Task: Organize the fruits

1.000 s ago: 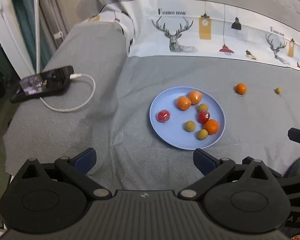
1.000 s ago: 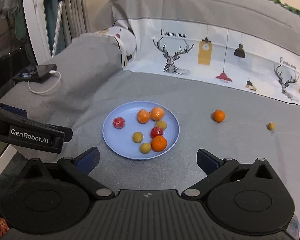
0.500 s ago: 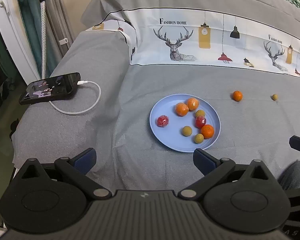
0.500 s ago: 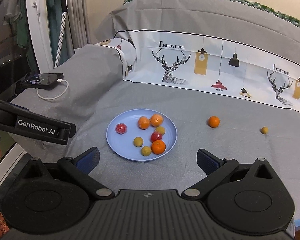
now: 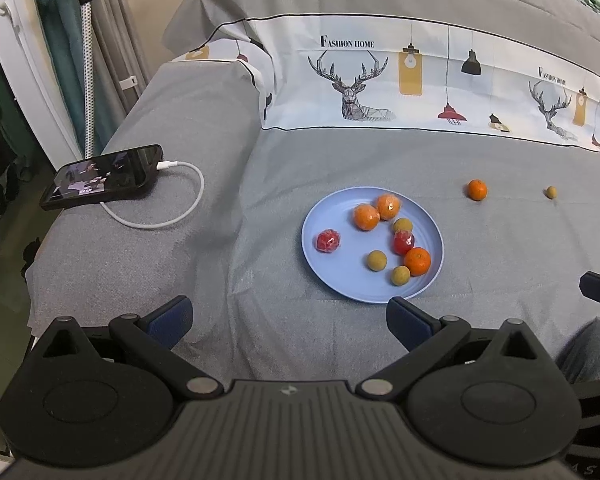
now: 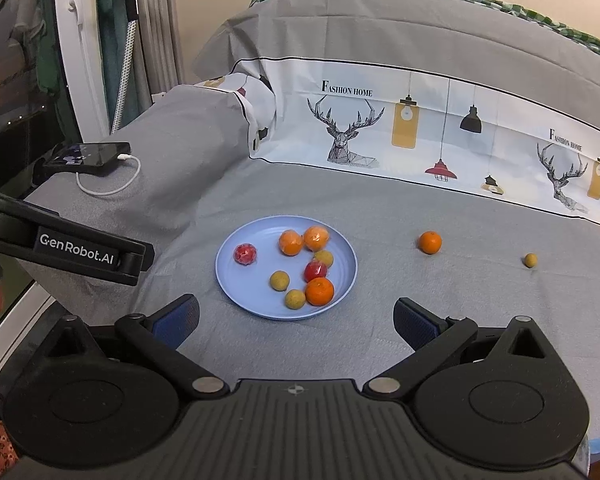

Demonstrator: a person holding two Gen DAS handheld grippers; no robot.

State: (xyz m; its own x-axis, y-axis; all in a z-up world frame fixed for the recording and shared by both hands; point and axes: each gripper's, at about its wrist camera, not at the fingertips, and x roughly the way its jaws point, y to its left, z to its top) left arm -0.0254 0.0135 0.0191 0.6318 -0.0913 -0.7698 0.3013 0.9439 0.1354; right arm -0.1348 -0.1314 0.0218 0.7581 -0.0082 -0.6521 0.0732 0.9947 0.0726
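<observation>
Eight fruits are gathered on the blue plate (image 6: 228, 280); a mandarin (image 6: 430, 242) and a small longan (image 6: 530, 260) are left on the bed, far right. Both grippers, left gripper (image 5: 289, 318) and right gripper (image 6: 296, 320), are held wide, empty.

I'm seeing the grey bed (image 6: 380, 200) lying ahead of my tools, carrying a blue plate (image 6: 236, 280), a loose orange (image 6: 430, 242), a small yellow-green fruit (image 6: 530, 260) and a charging phone (image 5: 100, 178) far left.

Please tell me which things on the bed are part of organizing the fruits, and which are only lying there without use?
Part of the job:
- blue plate holding eight fruits
- loose orange on the bedsheet
- loose small yellow fruit on the bedsheet
- left gripper and right gripper, both open and empty

Only lying about:
- phone
- white charging cable
</observation>
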